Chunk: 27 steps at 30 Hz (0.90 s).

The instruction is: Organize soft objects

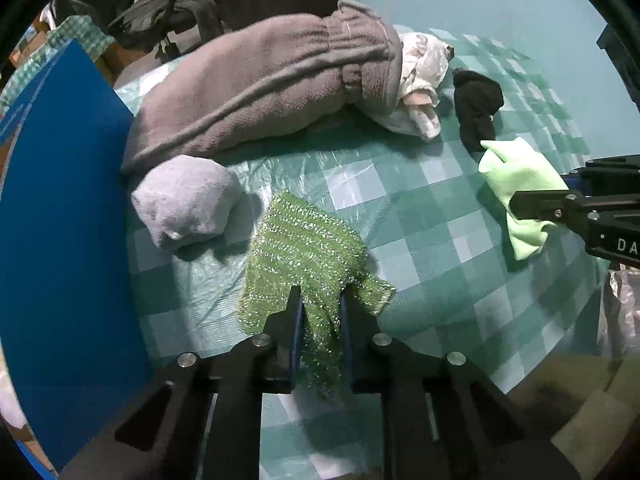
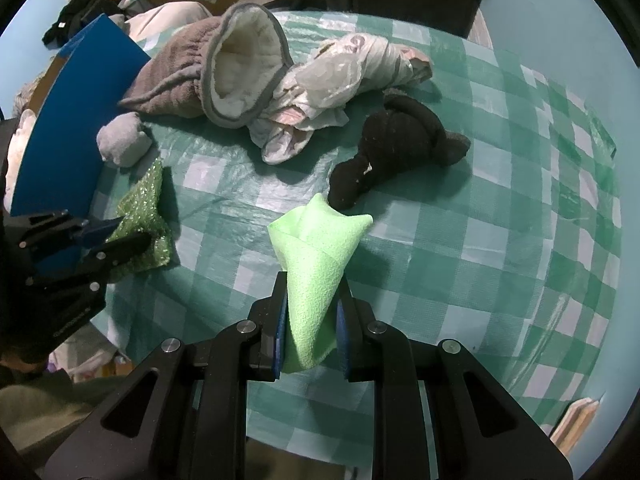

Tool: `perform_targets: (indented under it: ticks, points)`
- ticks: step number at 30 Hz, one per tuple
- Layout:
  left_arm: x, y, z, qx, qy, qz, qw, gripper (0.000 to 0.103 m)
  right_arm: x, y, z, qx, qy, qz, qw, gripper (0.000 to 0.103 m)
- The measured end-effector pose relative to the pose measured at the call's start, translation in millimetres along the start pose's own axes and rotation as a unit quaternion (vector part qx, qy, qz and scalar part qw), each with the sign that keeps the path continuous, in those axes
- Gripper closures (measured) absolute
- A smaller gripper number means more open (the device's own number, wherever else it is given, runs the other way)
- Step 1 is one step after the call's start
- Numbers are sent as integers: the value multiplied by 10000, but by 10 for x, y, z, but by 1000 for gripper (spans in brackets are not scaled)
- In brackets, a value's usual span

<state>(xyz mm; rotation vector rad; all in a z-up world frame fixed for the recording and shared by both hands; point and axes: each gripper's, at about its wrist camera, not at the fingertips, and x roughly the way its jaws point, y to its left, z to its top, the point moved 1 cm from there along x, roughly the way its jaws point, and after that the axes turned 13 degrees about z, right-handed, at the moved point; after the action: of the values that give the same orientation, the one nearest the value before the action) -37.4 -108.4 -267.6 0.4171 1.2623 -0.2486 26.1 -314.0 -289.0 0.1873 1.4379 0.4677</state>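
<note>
My left gripper is shut on a sparkly green knitted cloth, which lies spread on the checked table near the front left; it also shows in the right wrist view. My right gripper is shut on a light green cloth, lifted slightly over the table; the left wrist view shows it at the right. A grey rolled sock, a grey fleece garment, a white patterned garment and a black sock bundle lie further back.
A blue board stands along the table's left edge. The table has a green checked cover. Bags and a chair sit beyond the far edge. A book corner shows at the lower right.
</note>
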Motion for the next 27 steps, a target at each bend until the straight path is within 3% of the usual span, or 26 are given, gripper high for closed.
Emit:
perform_targets:
  ticks: [8,18,27]
  points:
    - [-202,246,29,-91,-2,-175,9998,87,-194,78,63,-77,-169,40,9998,83]
    - [-598,431,121,-237,-389,-160,9988,87,-477,279,171,-326,-323,93,9989,84]
    - [-945,719,205,-690,-549,-271,9957,87,-684,616,374,-616,-442,211,9969,84]
